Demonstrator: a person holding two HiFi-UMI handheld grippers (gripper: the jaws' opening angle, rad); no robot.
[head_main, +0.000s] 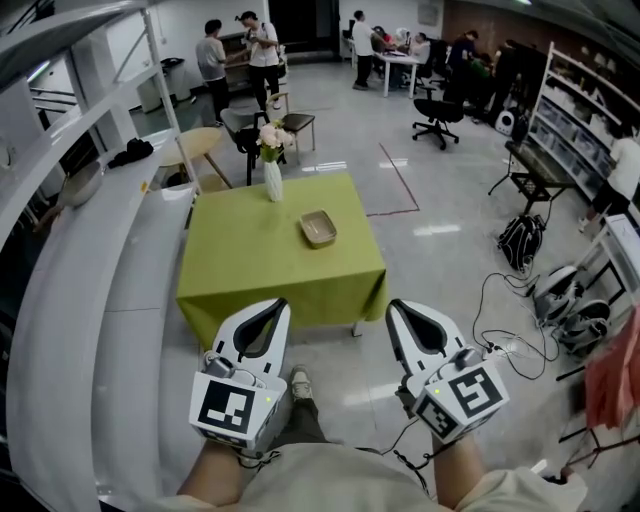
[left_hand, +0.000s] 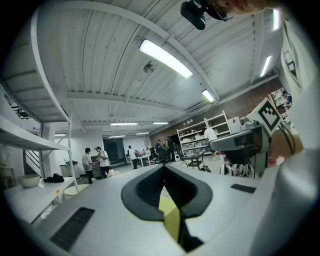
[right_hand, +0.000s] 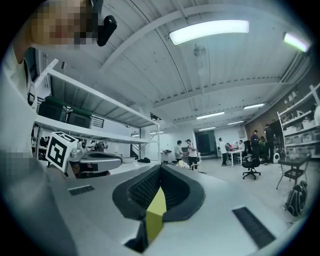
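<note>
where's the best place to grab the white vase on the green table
Probably the slim body of the white vase, below the flowers, jaws level, coming from the near side. It stands upright by the far edge of the green table, and the tan tray sits to its right, off that path.

Both forearms reach forward side by side, low before the body. The left gripper (head_main: 279, 304) and the right gripper (head_main: 393, 306) each hold their fingers pressed together, tips meeting.
</note>
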